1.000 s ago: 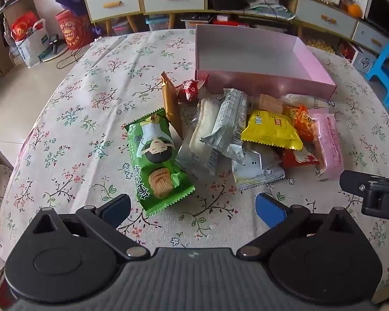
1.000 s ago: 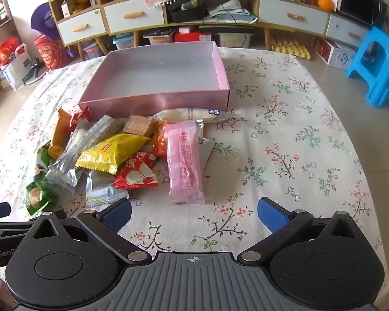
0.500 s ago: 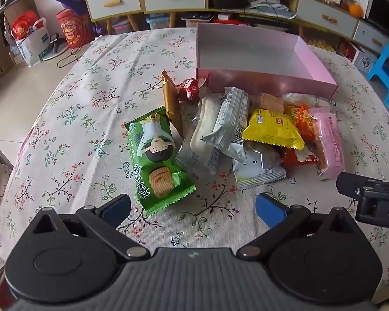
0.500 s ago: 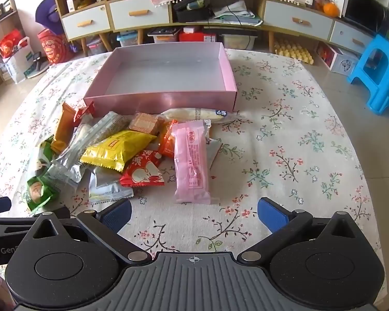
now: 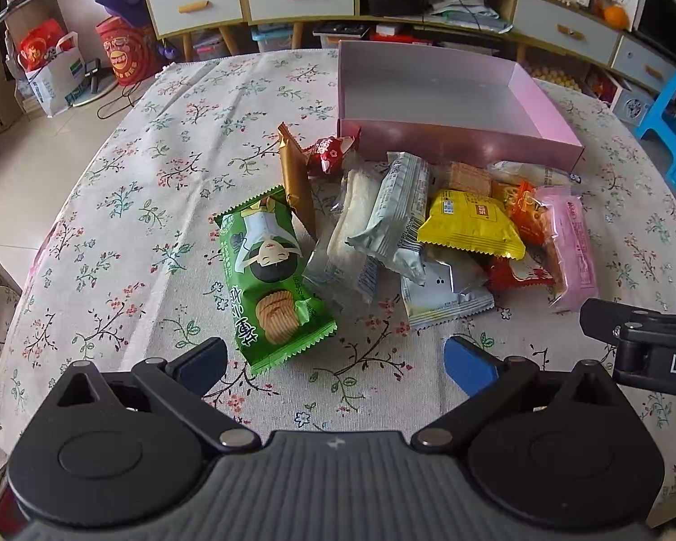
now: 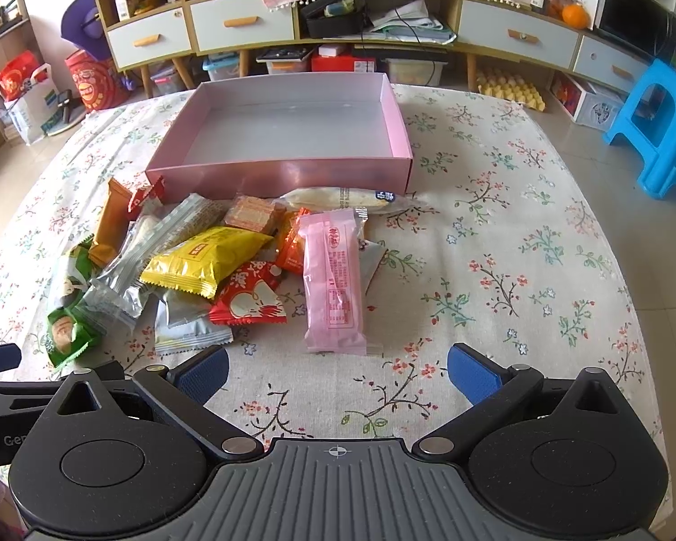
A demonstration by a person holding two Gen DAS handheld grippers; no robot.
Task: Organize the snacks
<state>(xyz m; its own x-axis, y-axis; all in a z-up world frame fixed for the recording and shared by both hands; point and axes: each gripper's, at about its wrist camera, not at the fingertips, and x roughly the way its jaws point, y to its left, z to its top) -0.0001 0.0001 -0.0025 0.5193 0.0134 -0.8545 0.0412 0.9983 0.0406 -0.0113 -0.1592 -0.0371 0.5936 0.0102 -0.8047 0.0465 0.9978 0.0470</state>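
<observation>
Left wrist view – left gripper [image 5: 335,358]: your jaws stand wide apart and hold nothing, low over the flowered tablecloth [image 5: 112,207], just short of the snack heap
Left wrist view – nearest target: the long green crinkle-edged biscuit packet [image 5: 270,277] lies flat at the near left edge of the heap, its near end just ahead of your blue fingertips [image 5: 203,363]; it looks the easiest first pick
Left wrist view – how to take it: judge the packet soft and slippery, so straddle its narrow width near the middle, press down to the cloth, then close; a grip on the crimped end would likely let it swing
Left wrist view – destination: the shallow pink cardboard box [image 5: 455,144] sits empty beyond the heap, its near wall touching the far snacks
Right wrist view – right gripper [image 6: 338,372]: jaws likewise spread and empty, just short of the long pink plastic-wrapped bar [image 6: 335,284]
Right wrist view – how to take it: the bar lies lengthwise towards you, on top of a silver sachet [image 6: 372,261]; close across its width so that you lift it alone
Right wrist view – risk: the puffy yellow foil pouch [image 6: 207,261] and its neighbours overlap; lift straight up, then carry over the box wall, and keep both tools apart
</observation>
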